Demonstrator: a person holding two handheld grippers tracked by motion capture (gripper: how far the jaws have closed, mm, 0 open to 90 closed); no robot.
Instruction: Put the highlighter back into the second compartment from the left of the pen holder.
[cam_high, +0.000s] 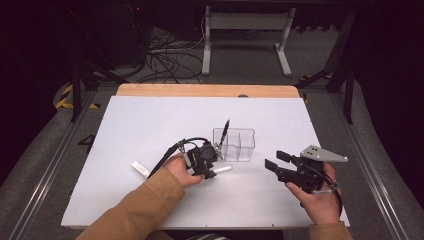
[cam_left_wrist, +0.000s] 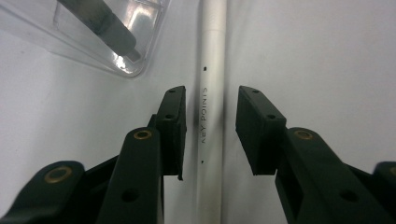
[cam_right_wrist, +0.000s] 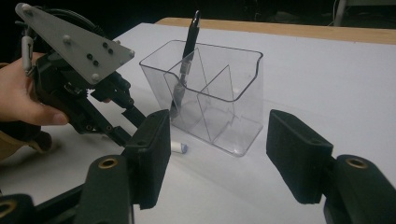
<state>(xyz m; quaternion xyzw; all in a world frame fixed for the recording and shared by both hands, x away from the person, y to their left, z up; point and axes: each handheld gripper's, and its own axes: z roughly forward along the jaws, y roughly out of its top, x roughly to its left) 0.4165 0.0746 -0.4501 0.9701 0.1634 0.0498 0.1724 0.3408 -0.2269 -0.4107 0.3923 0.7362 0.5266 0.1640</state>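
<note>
— While the small white piece (cam_high: 140, 169) is lying far out on the left of the white table (cam_high: 150, 120), what is the left gripper (cam_high: 212, 162) doing?

— It is reaching down over the white pen (cam_left_wrist: 211, 93). Its jaws are standing apart, one on each side, and they are not squeezing yet. The pen is lying flat on the table, just beside the clear holder (cam_high: 234, 144).

— What could be going wrong?

— The pen is round and smooth. If the jaws are closing crooked, I think it could be rolling or popping out. It could also be bumping the holder, which looks light and may be sliding.

— And inside the holder?

— A dark pen (cam_right_wrist: 187, 56) is leaning in one part. A knock might be tipping it over.

— And the right gripper (cam_high: 277, 165)?

— It is waiting near the holder, jaws wide and holding nothing.
</note>
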